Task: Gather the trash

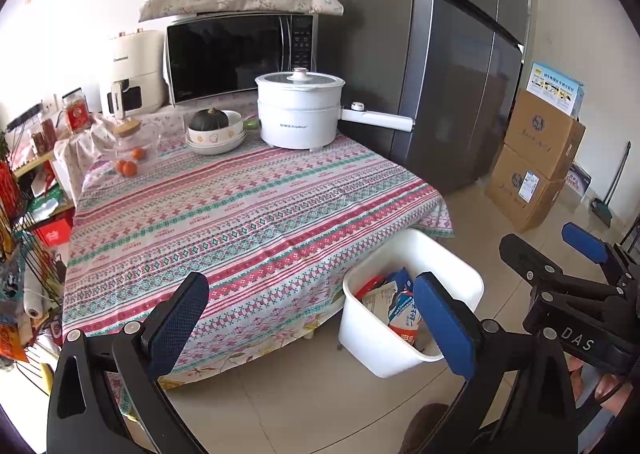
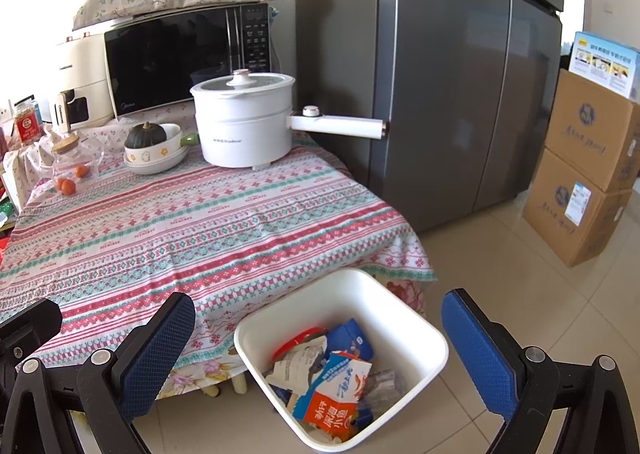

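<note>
A white plastic bin [image 2: 362, 288] stands on the tiled floor at the table's near right corner. Inside lie crumpled snack wrappers [image 2: 332, 386] in blue, orange and white. My right gripper [image 2: 320, 350] hangs open above the bin with nothing between its blue pads. My left gripper [image 1: 312, 328] is open too and holds nothing; it hovers over the table's front edge, left of the bin [image 1: 444, 258] and its wrappers [image 1: 400, 308]. The right gripper [image 1: 554, 250] shows at the right of the left wrist view. No loose trash shows on the patterned tablecloth [image 1: 240, 213].
At the back of the table stand a white electric pot [image 2: 244, 125], a microwave [image 2: 180, 57], a bowl holding a squash [image 2: 154, 149], oranges [image 2: 66, 185] and a glass jar. A grey fridge [image 2: 460, 93] and stacked cardboard boxes [image 2: 584, 181] stand to the right. A wire rack [image 1: 24, 254] is at the left.
</note>
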A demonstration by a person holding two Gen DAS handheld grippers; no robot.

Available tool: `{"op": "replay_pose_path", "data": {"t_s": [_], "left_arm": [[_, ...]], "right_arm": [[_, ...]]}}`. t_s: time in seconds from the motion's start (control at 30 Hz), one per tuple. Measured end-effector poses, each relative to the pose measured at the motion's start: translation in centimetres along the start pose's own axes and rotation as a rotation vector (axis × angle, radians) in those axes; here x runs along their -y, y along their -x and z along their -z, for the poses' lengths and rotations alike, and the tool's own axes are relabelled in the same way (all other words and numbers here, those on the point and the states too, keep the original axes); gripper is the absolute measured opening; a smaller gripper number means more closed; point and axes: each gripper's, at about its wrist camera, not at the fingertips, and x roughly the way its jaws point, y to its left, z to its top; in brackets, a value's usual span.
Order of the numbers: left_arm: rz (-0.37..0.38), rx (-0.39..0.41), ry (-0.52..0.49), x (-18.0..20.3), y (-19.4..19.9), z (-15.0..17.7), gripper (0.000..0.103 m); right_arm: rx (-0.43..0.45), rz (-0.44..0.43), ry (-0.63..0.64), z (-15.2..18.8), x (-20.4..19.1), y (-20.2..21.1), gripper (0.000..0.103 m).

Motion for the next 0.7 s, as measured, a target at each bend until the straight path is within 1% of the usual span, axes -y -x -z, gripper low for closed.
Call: {"op": "replay_pose_path", "data": {"t_s": [0.2, 0.33, 0.5, 0.63, 0.7], "left_arm": [[-0.006, -0.001, 0.01, -0.3, 0.1, 0.0, 0.103], [-0.037, -0.007, 0.021, -0.3, -0.1, 0.1, 0.103], [-0.008, -0.035, 0.042, 0.1, -0.7, 0.5, 0.103], [-0.042, -0.026, 0.013, 1.1, 0.0, 0.9, 0.103], [-0.036, -0.028, 0.007, 1.4, 0.4, 1.1, 0.103]], "right_arm": [[0.0, 0.002, 0.001, -0.1, 0.0, 0.0, 0.101], [0.001, 0.004, 0.003, -0.1, 0.0, -0.1, 0.102], [0.005, 0.007, 0.002, -0.2, 0.4, -0.1, 0.102], [0.012, 0.005, -0.022, -0.2, 1.2, 0.4, 0.102], [0.024, -0.003, -0.041, -0.4, 1.5, 0.9, 0.102]]}}
